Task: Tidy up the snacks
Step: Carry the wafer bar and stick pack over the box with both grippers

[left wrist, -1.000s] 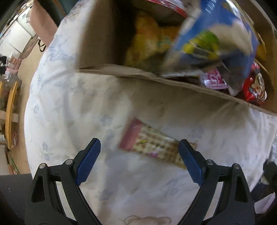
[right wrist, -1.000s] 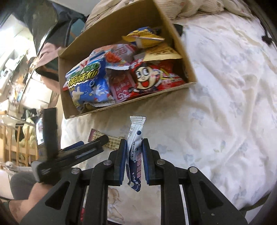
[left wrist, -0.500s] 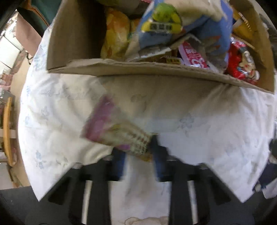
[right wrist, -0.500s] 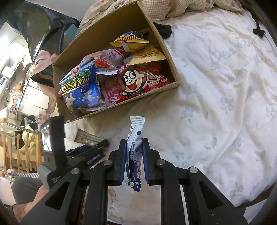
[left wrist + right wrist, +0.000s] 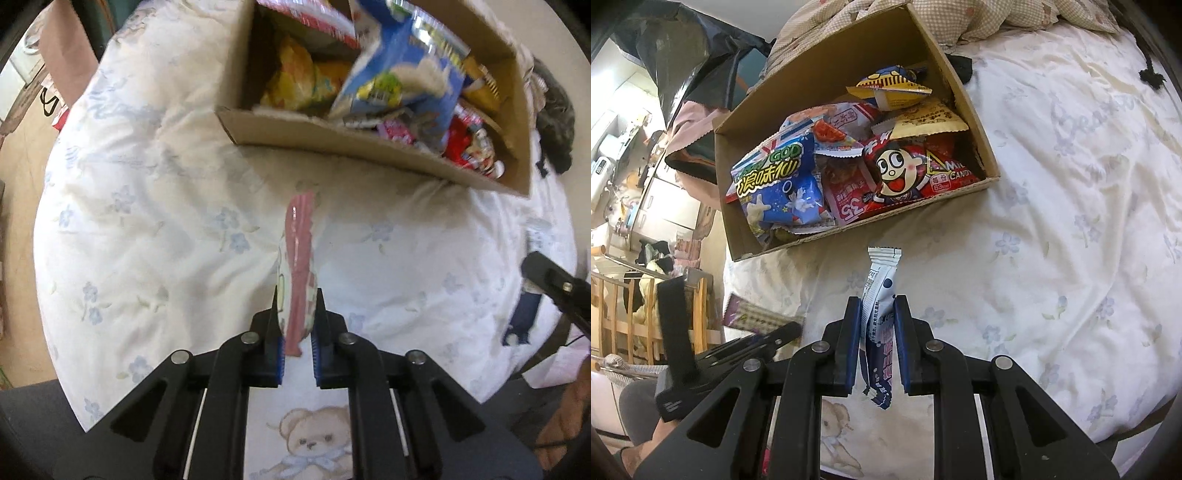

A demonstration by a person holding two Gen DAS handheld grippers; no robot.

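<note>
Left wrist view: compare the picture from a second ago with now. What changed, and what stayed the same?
The left gripper closed on the pink snack bar that lay on the bedspread and lifted it. The right gripper kept its white-and-blue packet; the cardboard box stayed full.

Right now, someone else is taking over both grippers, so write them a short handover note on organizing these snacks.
Left gripper: shut on a pink snack bar, held above the floral bedspread.
Right gripper: shut on a white and navy snack sachet, also held above the bedspread.
Cardboard box: sits on the bed ahead of both grippers, already loaded with packets, including a blue chip bag and a red candy bag.
Done: both loose snacks are picked up; no others show on the bedspread.
Left: carry each one over the near box wall and release it inside.
</note>
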